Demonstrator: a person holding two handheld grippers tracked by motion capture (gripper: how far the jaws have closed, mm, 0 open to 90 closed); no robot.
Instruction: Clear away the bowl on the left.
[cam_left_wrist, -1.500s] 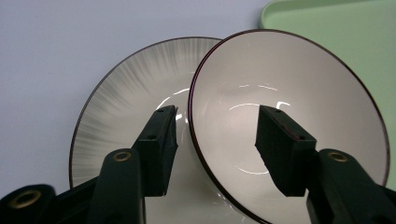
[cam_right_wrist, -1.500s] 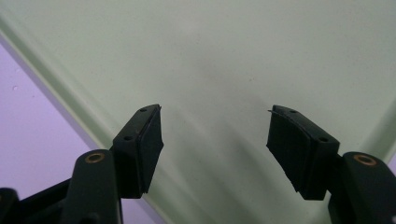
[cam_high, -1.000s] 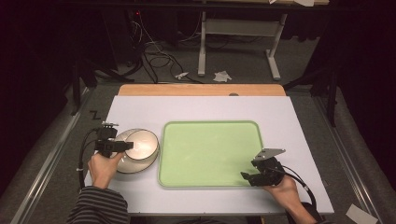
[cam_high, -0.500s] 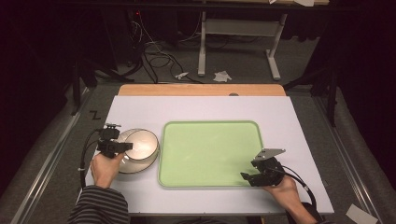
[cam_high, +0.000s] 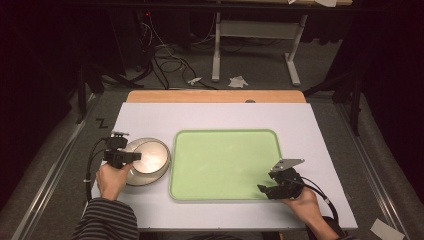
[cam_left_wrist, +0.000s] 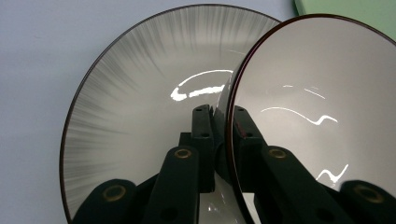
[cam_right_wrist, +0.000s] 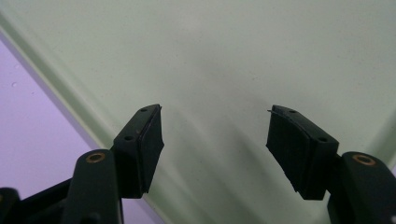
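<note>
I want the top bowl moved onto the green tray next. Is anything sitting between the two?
Nothing visible. The top bowl, clamped at its rim by the left gripper, sits in a lower bowl just left of the tray, whose surface is bare.

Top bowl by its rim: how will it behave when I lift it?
The top bowl looks glossy, so it may slip in the left gripper. A one-sided rim pinch will probably let it tilt. It seems rigid and likely breakable over the lower bowl.

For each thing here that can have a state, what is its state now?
Left gripper: just closed, shut on upper bowl's rim.
Upper bowl: nested in lower bowl, empty.
Lower bowl: on the table, under the upper bowl.
Tray: empty, flat.
Right gripper: open over tray, holding nothing.
</note>
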